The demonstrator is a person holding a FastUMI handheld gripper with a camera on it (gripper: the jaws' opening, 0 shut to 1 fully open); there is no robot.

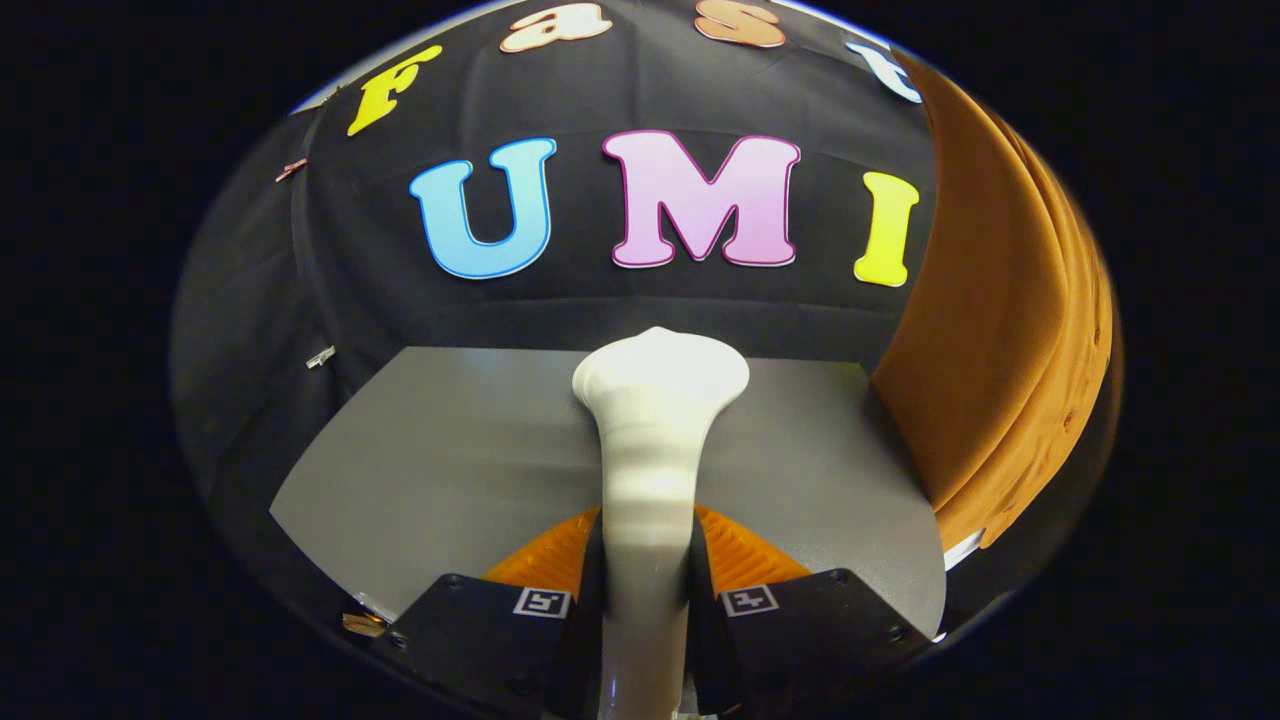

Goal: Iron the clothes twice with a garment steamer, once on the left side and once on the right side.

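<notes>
A white garment steamer (655, 440) stands between my fingers, its handle running straight ahead and its wide head at the far end. My gripper (648, 580) is shut on the steamer's handle, both fingers pressed against its sides. An orange-brown garment (1000, 330) hangs at the right, beyond and to the right of the steamer head. The steamer head is held over the grey table, apart from the garment.
A grey table (440, 460) lies under the steamer, its far edge meeting the black booth wall (640, 90). The hanging garment covers the table's right edge.
</notes>
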